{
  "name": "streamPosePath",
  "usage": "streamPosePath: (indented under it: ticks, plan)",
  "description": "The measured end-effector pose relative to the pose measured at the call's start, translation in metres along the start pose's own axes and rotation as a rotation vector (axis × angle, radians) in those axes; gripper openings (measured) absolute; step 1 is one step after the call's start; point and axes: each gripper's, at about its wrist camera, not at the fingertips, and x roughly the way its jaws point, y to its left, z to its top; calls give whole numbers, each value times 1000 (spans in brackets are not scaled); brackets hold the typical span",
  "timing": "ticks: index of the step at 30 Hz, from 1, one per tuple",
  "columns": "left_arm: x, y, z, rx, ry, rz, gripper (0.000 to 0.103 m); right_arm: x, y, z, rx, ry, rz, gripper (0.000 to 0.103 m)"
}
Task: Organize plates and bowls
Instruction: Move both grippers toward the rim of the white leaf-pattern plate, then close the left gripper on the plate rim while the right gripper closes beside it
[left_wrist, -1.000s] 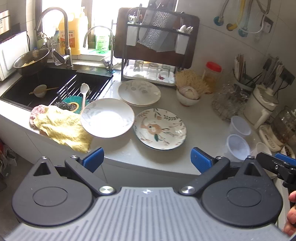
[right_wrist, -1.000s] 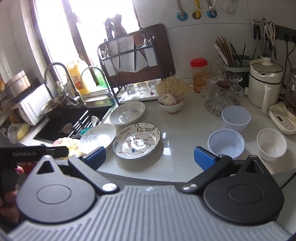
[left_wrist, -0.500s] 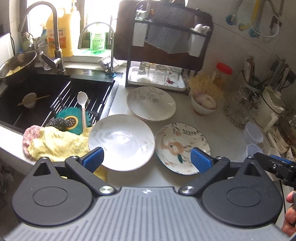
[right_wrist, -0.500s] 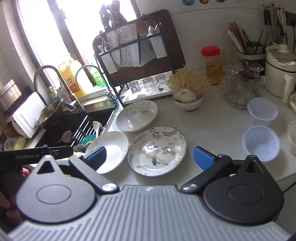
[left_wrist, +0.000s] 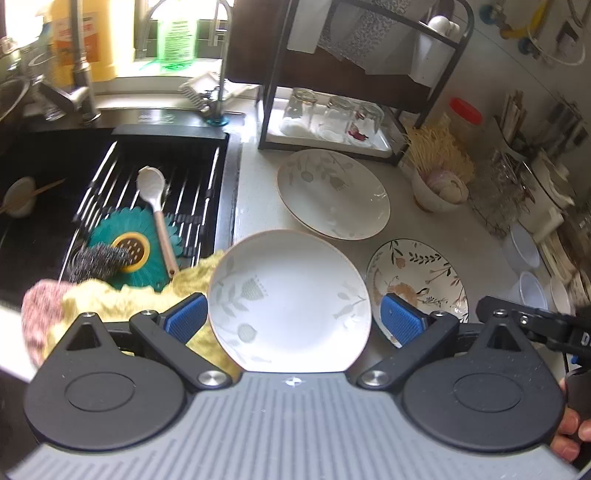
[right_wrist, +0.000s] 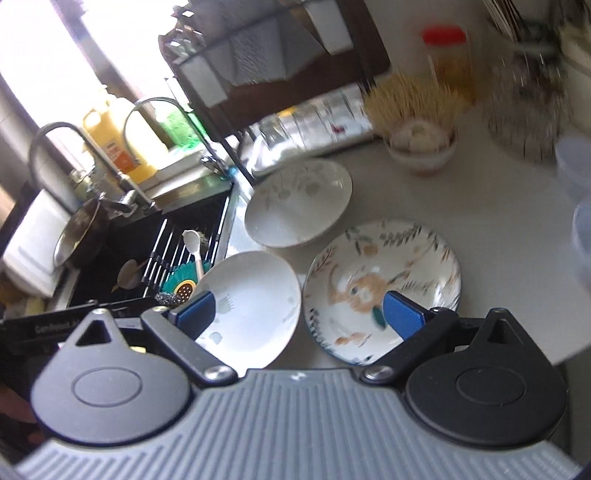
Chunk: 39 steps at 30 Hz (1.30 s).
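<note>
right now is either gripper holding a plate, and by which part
Nothing is held. The left gripper is open with the white plate framed between its fingers, untouched. The right gripper is closing slightly over the plates, gripping nothing.

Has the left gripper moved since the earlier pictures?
Yes. The left gripper has closed in on the counter: the white plate beside the sink now fills its open jaws.

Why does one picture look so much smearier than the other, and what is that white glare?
Right wrist view: motion blur smears the red-lidded jar and the rack; the window is blown out white. Left wrist view: sharper, the white plate is crisp, edges bend from the fisheye lens.
</note>
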Motion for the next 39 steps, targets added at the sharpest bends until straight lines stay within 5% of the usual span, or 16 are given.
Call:
streamPosePath:
  ticks: [2, 10, 19, 30, 35, 39]
  plan:
    - [11, 13, 6, 13, 27, -22, 101, 10, 3, -4, 57, 19, -31, 78]
    - [68, 56, 20, 61, 185, -104, 101, 52, 7, -30, 268, 110, -67, 72]
    - [101, 79, 26, 115, 216, -154, 100, 88, 17, -45, 369, 162, -109, 66]
    - [132, 92, 35, 159, 232, -199, 66, 113, 27, -55, 386, 175, -126, 65]
    - [142, 98, 39, 138, 235, -219, 48, 120, 27, -56, 368, 182, -173, 38]
    - [147, 102, 39, 147, 232, -230, 36, 123, 26, -53, 368, 170, -164, 30]
